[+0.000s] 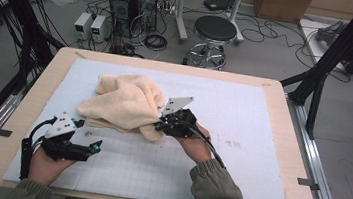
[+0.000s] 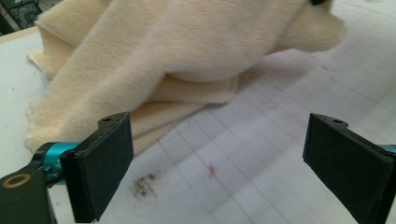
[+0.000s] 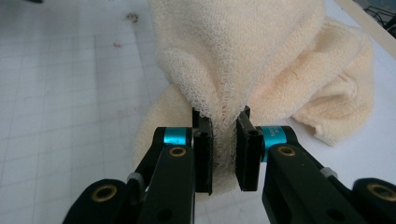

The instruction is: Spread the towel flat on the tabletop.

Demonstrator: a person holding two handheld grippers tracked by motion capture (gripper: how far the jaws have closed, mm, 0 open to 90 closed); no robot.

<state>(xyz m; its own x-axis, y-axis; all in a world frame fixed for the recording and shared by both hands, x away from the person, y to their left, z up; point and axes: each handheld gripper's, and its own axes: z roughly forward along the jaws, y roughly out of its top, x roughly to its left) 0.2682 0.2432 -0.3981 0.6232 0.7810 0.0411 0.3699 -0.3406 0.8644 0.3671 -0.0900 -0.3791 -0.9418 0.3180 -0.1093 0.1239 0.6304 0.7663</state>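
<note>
The towel (image 1: 123, 104) lies bunched on the mat (image 1: 243, 117), at about 1 o'clock from the left gripper (image 1: 94, 146) and at 10 o'clock from the right gripper (image 1: 159, 126), which reaches its near edge. The right gripper view shows a fold of towel (image 3: 224, 93) squeezed between the jaws, hidden from above by the grey plate. The left gripper view shows dark specks (image 2: 144, 185) on the mat between its jaws. The left gripper's jaws stand wide with nothing between them, short of the towel. The right gripper's jaws are narrow, clamped on the fold.
</note>
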